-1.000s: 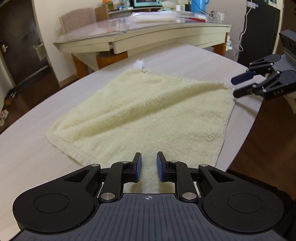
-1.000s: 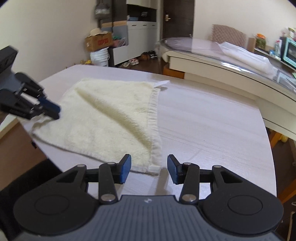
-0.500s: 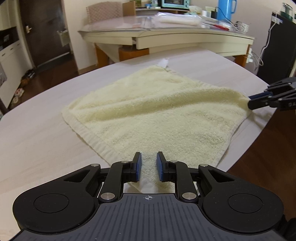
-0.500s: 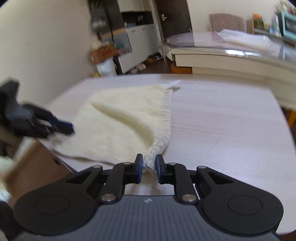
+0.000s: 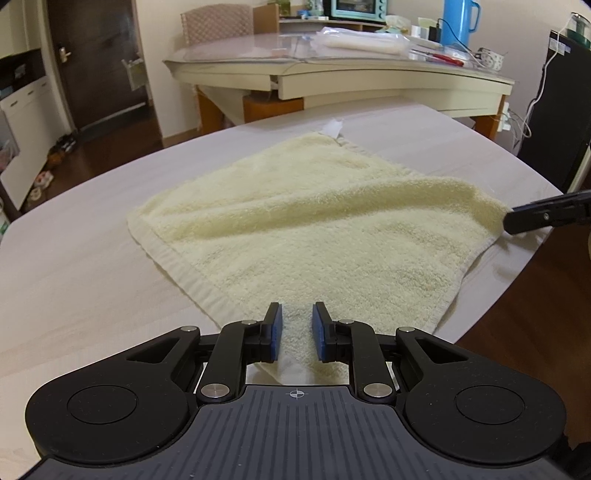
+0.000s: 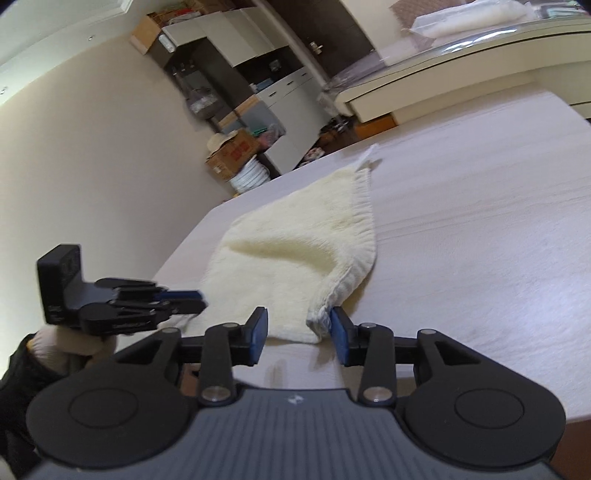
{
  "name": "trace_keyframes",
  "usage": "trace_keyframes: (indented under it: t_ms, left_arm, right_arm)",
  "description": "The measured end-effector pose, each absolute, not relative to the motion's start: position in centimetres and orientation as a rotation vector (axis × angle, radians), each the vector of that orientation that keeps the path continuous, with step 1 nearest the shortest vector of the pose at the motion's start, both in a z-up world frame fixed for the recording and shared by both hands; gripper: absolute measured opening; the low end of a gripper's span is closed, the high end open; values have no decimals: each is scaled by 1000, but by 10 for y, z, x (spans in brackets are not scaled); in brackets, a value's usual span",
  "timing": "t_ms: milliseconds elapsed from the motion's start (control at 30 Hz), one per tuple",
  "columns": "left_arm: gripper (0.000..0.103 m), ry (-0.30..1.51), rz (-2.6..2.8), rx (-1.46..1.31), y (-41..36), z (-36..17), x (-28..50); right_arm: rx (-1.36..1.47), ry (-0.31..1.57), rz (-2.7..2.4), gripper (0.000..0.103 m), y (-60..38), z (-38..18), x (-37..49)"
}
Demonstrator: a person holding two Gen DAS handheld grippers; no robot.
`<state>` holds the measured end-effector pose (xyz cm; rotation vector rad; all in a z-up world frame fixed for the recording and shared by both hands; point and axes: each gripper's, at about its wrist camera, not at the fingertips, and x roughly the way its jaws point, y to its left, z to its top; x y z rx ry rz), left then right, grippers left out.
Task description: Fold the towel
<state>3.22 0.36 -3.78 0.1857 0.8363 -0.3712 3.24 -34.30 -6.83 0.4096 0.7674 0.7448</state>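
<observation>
Left tongs (image 5: 297, 332), bottom centre of the left wrist view: blue pads (image 5: 276, 332) sitting narrow, clenching on the near corner of the towel (image 5: 314, 221), with terry pile bunching up between them.

Right tongs (image 6: 297, 334), bottom centre of the right wrist view: jaws opening. The towel's other near corner, a rolled hem, is lying between them and touching the right-hand pad (image 6: 339, 338); the left-hand pad is standing clear, so nothing is being pinched.

The towel is lying on the pale wood-grain counter (image 5: 74, 295), mid-frame in both views. It is cream, thick and looped, with a flat ribbed border along its edges and a small white tag at the far corner. A soft ridge is running diagonally across it, from the left edge toward the right tongs at the right edge of the left wrist view.

Nothing is standing on the counter around the cloth.

Upper frame, left wrist view: a second cream table (image 5: 369, 81) with a glossy top is carrying a clear plastic bag, a blue jug (image 5: 456, 22) and a teal oven. A dark door is showing upper left.

Right wrist view, lower left: a gloved hand (image 6: 70, 343) is gripping the left tongs. Cardboard boxes and white cabinets are standing beyond.
</observation>
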Motion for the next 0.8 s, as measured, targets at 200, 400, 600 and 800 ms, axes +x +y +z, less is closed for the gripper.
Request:
trace_keyframes:
  t_ms: [200,400,600,800]
  left_arm:
    - [19,828,-366,163,6,-39,31]
    - [20,824,-366,163,6,-39,31]
    - [20,820,-366,158,7,-39,29]
    - [21,815,-361,140,9,-39,28]
  right_arm:
    - [425,816,720,40,-341,-67,35]
    - [452,793,731,40,-336,-67,36]
    - [493,746,644,40,-341,-68,42]
    - [532,748,636,34,-347,-66,43]
